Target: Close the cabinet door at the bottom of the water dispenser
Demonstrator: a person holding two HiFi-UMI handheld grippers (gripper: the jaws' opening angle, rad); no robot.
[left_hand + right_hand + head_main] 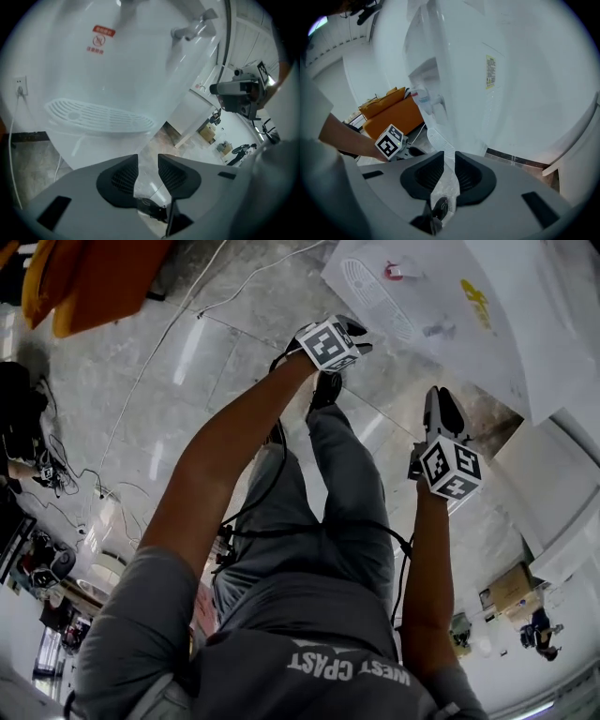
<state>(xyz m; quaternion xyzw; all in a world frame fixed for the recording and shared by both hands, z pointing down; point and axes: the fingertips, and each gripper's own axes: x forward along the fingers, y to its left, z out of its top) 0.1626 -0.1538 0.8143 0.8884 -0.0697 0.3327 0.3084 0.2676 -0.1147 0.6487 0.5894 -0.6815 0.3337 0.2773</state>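
The white water dispenser [422, 306] stands ahead of me, with its grille drip tray [367, 292] and a red tap [392, 271]. The left gripper view faces its front: the drip tray [98, 117], a tap [190, 30], a red label [103, 33], and a plain white lower face [79, 147] on which I cannot make out the cabinet door. My left gripper [354, 331] hovers just short of the dispenser, its jaws [147, 164] apart with nothing between them. My right gripper [442, 401] hangs to its right, beside the dispenser's side with a yellow label [490, 70]. Its jaws [449, 164] stand narrowly apart and hold nothing.
Cables [141, 381] trail across the marble floor at the left. An orange sofa [84, 277] sits at the far left. A white partition [553, 484] and a cardboard box [511, 587] stand at the right. A wall outlet [19, 86] is left of the dispenser.
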